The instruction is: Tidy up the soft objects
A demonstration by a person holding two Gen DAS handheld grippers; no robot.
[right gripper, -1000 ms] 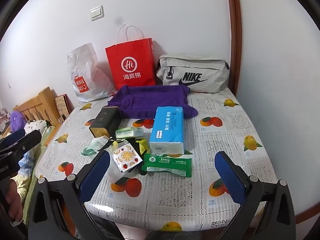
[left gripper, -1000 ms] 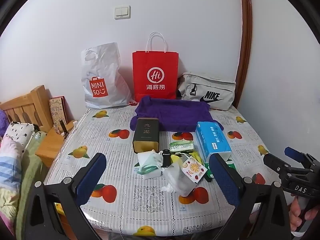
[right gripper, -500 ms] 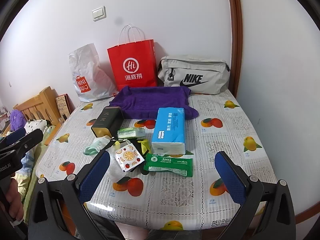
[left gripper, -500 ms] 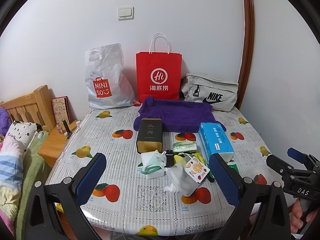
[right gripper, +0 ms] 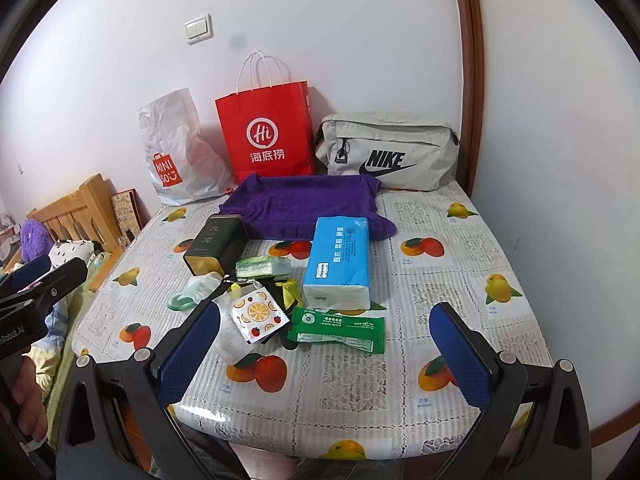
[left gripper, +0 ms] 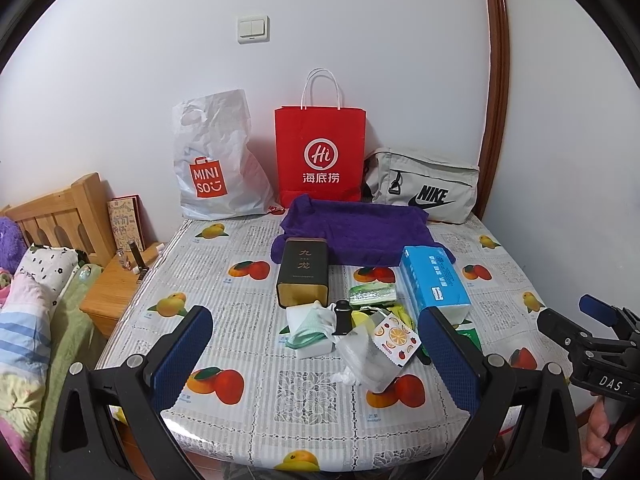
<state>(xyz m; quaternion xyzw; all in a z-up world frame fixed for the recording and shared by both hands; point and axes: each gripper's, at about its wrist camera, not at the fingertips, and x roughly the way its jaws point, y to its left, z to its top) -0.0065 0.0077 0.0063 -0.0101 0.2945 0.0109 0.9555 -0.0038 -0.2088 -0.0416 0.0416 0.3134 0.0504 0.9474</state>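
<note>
A purple towel (left gripper: 356, 230) (right gripper: 304, 204) lies at the back of the table. In front of it lie a blue tissue pack (left gripper: 434, 280) (right gripper: 338, 264), a small green tissue pack (left gripper: 372, 294) (right gripper: 262, 266), a green wipes pack (right gripper: 338, 329), a fruit-print pouch (left gripper: 396, 338) (right gripper: 258, 314), a mint cloth (left gripper: 310, 328) (right gripper: 188, 294) and a clear plastic bag (left gripper: 366, 362). My left gripper (left gripper: 316, 354) is open and empty above the near table edge. My right gripper (right gripper: 326, 354) is open and empty, also short of the pile.
A dark tea tin (left gripper: 302, 272) (right gripper: 214, 246) lies left of the pile. A white Miniso bag (left gripper: 212, 164), a red paper bag (left gripper: 320, 156) and a grey Nike bag (left gripper: 424, 186) stand along the back wall. A wooden bed and nightstand (left gripper: 108, 292) are on the left.
Both grippers have pulled back and risen slightly, so the table sits a little lower and farther in both views. Nothing on the table has moved.
</note>
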